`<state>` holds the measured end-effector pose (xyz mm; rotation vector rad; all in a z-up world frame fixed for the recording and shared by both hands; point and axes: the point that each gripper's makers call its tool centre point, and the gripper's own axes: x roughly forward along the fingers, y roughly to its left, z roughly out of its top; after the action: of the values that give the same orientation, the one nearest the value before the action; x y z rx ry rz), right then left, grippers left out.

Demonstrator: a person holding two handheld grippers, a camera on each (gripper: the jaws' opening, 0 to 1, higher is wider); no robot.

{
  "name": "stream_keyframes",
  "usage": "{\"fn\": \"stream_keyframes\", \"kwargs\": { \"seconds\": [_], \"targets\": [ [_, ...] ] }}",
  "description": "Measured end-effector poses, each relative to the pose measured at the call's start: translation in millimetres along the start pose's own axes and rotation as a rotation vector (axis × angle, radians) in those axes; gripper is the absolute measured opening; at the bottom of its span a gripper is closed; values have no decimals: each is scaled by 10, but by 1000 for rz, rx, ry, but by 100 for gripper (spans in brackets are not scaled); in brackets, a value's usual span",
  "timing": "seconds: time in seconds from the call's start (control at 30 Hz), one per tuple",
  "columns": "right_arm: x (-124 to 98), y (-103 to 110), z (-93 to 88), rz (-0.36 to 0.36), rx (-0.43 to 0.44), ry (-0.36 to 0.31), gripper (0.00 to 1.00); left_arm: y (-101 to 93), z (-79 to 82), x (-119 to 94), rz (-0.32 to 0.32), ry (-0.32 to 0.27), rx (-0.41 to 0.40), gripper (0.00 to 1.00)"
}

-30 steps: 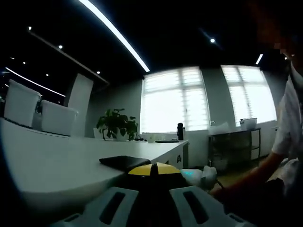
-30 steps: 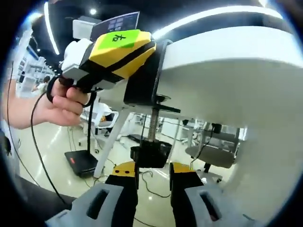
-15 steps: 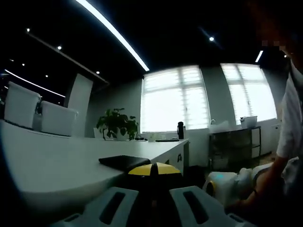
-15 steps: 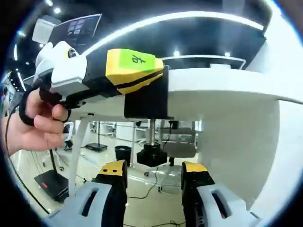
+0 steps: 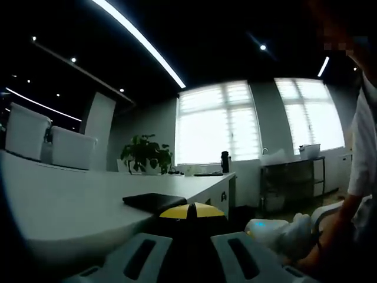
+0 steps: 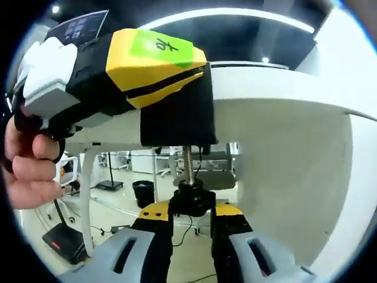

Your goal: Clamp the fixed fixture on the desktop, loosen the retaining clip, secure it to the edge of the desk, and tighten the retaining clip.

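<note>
We grip the black knurled screw knob (image 6: 191,200) squarely with the right gripper (image 6: 191,219), jaws pinching it, and turn gently so the ribbed steel thread runs straight. The left gripper (image 6: 106,71) steadies the matte black clamp bracket (image 6: 177,115) on the smooth white counter (image 6: 283,127) edge; its jaws look closed on the bracket.

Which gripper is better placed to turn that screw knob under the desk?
The right gripper: its jaws sit on either side of the knob under the clamp. The left gripper is busy steadying the clamp on the desk edge.
</note>
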<state>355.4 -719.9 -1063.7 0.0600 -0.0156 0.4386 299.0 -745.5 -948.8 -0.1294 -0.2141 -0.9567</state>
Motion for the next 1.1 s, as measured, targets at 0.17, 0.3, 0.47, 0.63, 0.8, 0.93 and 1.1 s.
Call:
{"fn": "stream_keyframes", "kwargs": {
  "seconds": [0.17,0.3,0.47,0.63,0.8,0.93,1.1],
  "targets": [
    [8,42,-28,41,-121,2,1,-10,-3,12,-4,-6,2,2],
    [10,-6,-44,45,-102,-1,4,-9,-6,18,-6,-3,4,2],
    [15,-14,-38,48,-91,1,19,-4,-4,23,-6,-9,-1,2],
    [6,127,-21,96,-93,-7,43,-1,-5,22,-5,-12,4,2],
    [35,140,-20,72,-102,-5,45,-3,-19,18,-3,3,27,2],
    [14,81,36,39,-98,-29,44,16,-20,-8,-13,5,20,2],
    [17,25,140,20,-103,-57,35,8,-14,-15,-17,-6,2,2]
  ]
}}
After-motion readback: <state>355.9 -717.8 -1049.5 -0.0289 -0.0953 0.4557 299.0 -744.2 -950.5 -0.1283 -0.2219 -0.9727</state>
